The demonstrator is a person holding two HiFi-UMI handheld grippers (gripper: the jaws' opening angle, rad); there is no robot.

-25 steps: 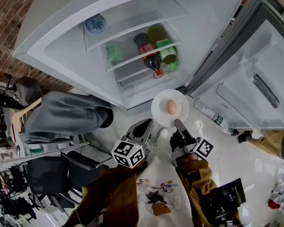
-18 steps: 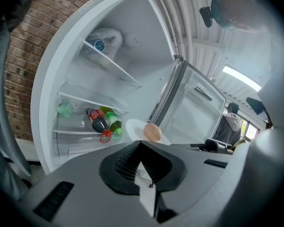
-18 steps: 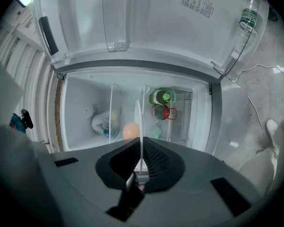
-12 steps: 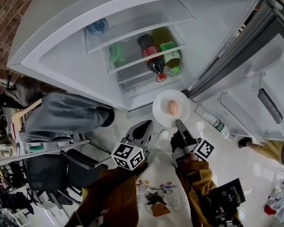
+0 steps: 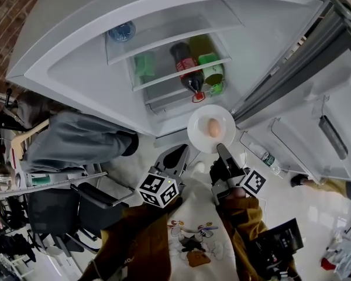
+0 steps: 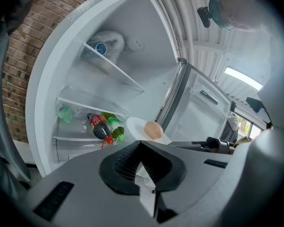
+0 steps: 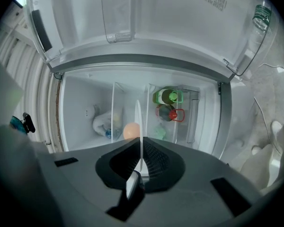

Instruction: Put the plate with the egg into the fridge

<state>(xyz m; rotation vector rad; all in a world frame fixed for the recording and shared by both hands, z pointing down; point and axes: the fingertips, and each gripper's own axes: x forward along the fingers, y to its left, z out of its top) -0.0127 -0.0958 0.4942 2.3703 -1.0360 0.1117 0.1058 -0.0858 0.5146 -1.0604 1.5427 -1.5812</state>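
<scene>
A white plate [image 5: 202, 134] with a brown egg [image 5: 213, 127] on it hangs level just in front of the open fridge [image 5: 76, 69], at its lower opening. My right gripper [image 5: 220, 150] is shut on the plate's near rim. In the right gripper view the plate [image 7: 138, 115] shows edge-on as a thin line between the jaws, with the egg [image 7: 131, 130] to its left. My left gripper [image 5: 180, 152] is to the left of the plate, shut and holding nothing. From the left gripper view the plate [image 6: 135, 125] and egg [image 6: 153, 129] lie ahead of the left gripper [image 6: 141, 144].
On the fridge shelves stand a cola bottle [image 5: 184, 69], a green bottle [image 5: 209, 69] and a green pack [image 5: 144, 67], with a water bottle [image 5: 121, 30] higher up. The open door [image 5: 322, 92] stands at right, a bottle [image 5: 268, 158] in its bin. A seated person [image 5: 76, 142] and black chair [image 5: 70, 206] are at left.
The right gripper has carried the plate and egg a little closer to the fridge opening. The left gripper has moved forward alongside it.
</scene>
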